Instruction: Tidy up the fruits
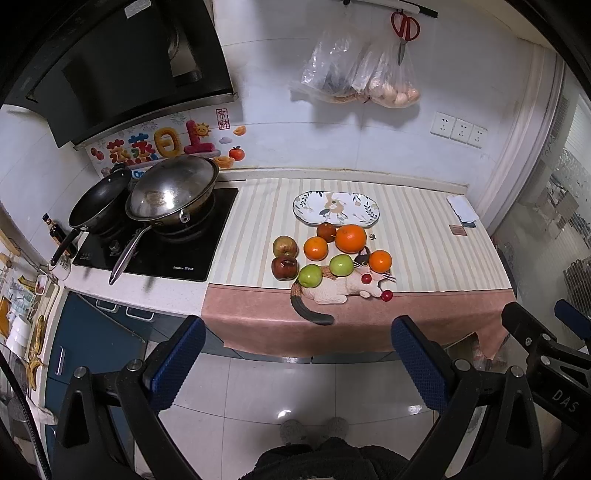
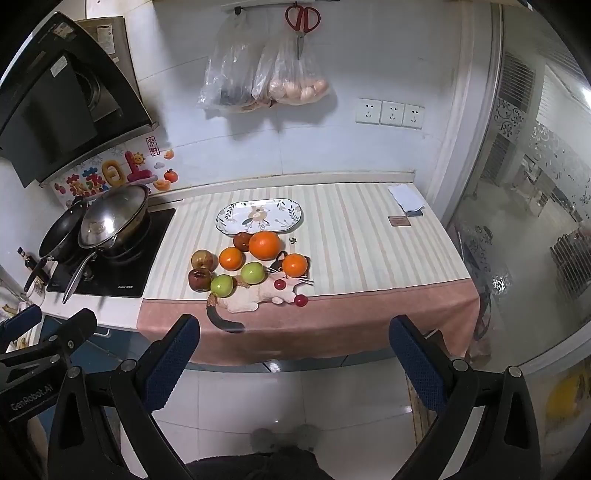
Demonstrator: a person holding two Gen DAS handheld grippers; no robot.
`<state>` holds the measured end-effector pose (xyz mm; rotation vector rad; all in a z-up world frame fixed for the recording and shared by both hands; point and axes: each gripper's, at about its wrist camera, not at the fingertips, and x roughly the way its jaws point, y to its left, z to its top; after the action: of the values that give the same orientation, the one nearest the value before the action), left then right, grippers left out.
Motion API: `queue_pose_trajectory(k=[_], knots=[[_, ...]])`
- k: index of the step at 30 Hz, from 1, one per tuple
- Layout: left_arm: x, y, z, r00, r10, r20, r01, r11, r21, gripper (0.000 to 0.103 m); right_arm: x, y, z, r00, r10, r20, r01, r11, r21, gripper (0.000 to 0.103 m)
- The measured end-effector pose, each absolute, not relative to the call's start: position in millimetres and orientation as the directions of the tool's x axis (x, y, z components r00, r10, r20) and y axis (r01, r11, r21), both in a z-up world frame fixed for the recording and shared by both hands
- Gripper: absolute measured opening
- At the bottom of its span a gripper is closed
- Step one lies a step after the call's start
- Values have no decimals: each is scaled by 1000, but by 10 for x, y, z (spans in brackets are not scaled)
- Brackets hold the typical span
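Note:
Several fruits lie on a striped cloth on the counter: a large orange [image 1: 351, 238] [image 2: 264, 244], two smaller oranges [image 1: 316, 248] [image 1: 380, 260], two green apples [image 1: 310, 276] [image 1: 341, 264], and dark red apples [image 1: 284, 267] [image 1: 285, 245]. An empty oval patterned plate [image 1: 336, 208] [image 2: 259, 216] sits just behind them. My left gripper [image 1: 297, 339] and right gripper [image 2: 293, 338] are both open and empty, held over the floor in front of the counter, well short of the fruit.
A stove [image 1: 159, 240] with two pans stands left of the cloth. A cat-shaped mat [image 1: 343, 288] lies under the front fruits. Bags and scissors [image 1: 404, 31] hang on the wall. A glass door [image 2: 535, 221] is at the right. A folded cloth [image 1: 461, 210] lies back right.

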<state>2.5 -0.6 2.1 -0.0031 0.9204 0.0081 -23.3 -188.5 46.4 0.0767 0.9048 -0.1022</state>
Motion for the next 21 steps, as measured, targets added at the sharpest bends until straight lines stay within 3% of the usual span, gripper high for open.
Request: queue_pose_trajectory(k=[21], knots=[[71,-118,23,600,5,-800,-6,1000,2,103,-142,-1904,512,610,-49,-791,120,992,31,103]])
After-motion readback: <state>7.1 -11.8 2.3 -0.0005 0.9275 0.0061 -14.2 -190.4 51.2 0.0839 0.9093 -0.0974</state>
